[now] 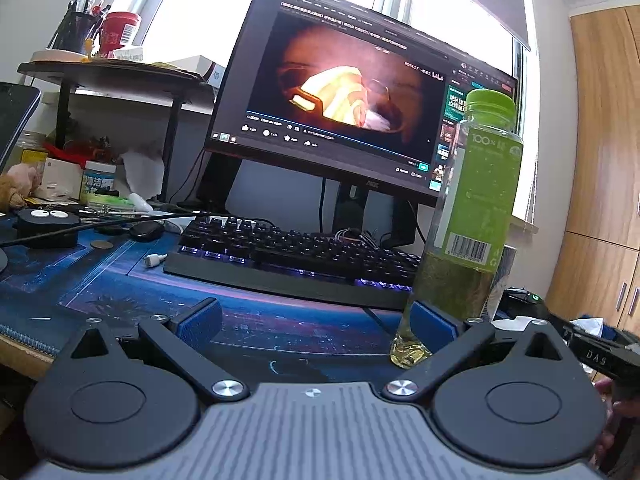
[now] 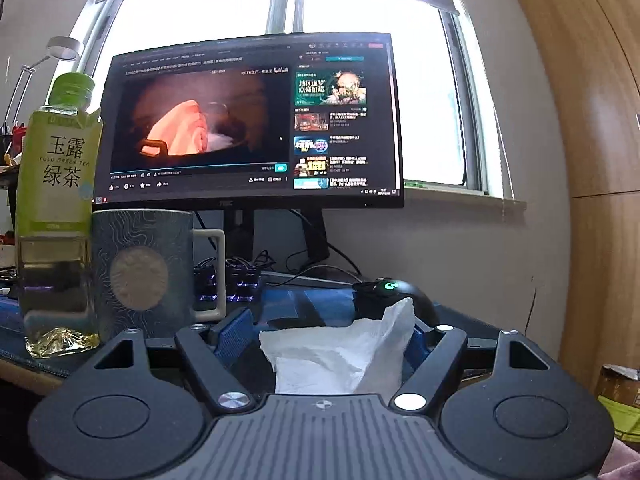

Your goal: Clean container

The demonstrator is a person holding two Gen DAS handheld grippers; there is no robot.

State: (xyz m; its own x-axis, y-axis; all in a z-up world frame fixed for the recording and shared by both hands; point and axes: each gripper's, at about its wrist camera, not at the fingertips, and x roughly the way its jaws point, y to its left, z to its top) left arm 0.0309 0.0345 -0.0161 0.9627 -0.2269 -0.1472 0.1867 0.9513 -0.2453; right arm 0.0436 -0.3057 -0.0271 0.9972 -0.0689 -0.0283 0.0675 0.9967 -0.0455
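White tissue (image 2: 340,356) sits bunched between the fingers of my right gripper (image 2: 332,344), and the jaws look only loosely closed round it rather than squeezed tight. My left gripper (image 1: 316,320) is spread wide with nothing in it; its right finger stands just beside the foot of the green tea bottle (image 1: 468,208), though I cannot tell whether they touch.

Which container I am meant to clean is not settled by what I see. The grey mug (image 2: 144,272) stands upright on the desk (image 1: 100,280), near and left in the right wrist view, with the bottle just to its left and capped, a little pale liquid in the bottom. The mug's inside is hidden from both cameras, so I cannot say whether it is wiped.

With tissue in hand and both vessels standing, this fits either going in to wipe or having just come away from wiping.
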